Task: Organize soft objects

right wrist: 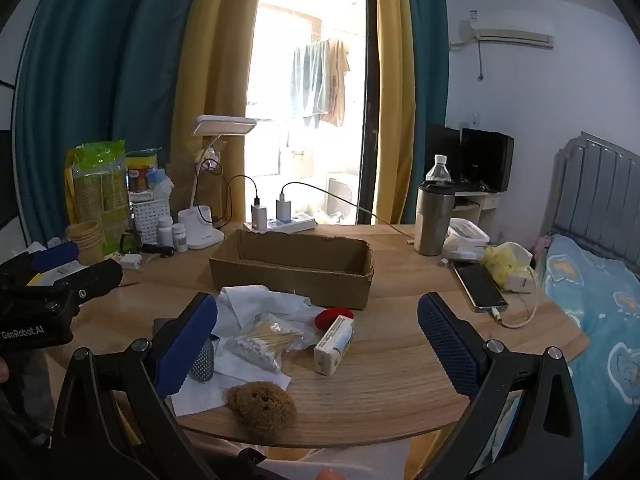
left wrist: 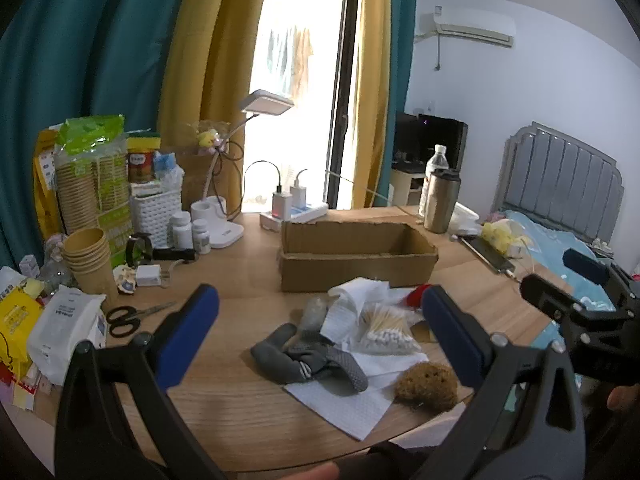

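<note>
An open cardboard box (left wrist: 356,254) (right wrist: 292,266) stands mid-table. In front of it lie grey socks (left wrist: 310,362), white paper towels (left wrist: 352,400) (right wrist: 248,364), a bag of cotton swabs (left wrist: 386,326) (right wrist: 262,342), a brown fuzzy sponge (left wrist: 426,386) (right wrist: 262,402), a red soft object (right wrist: 334,316) and a small tissue pack (right wrist: 334,344). My left gripper (left wrist: 320,340) is open and empty above the socks. My right gripper (right wrist: 318,344) is open and empty above the tissue pack. The right gripper also shows in the left wrist view (left wrist: 576,280).
Paper cups (left wrist: 90,258), scissors (left wrist: 134,316), pill bottles (left wrist: 190,232), a white basket (left wrist: 154,210) and a desk lamp (left wrist: 224,220) crowd the left. A power strip (right wrist: 280,222), steel tumbler (right wrist: 434,218), phone (right wrist: 478,284) and bed (right wrist: 600,320) are right.
</note>
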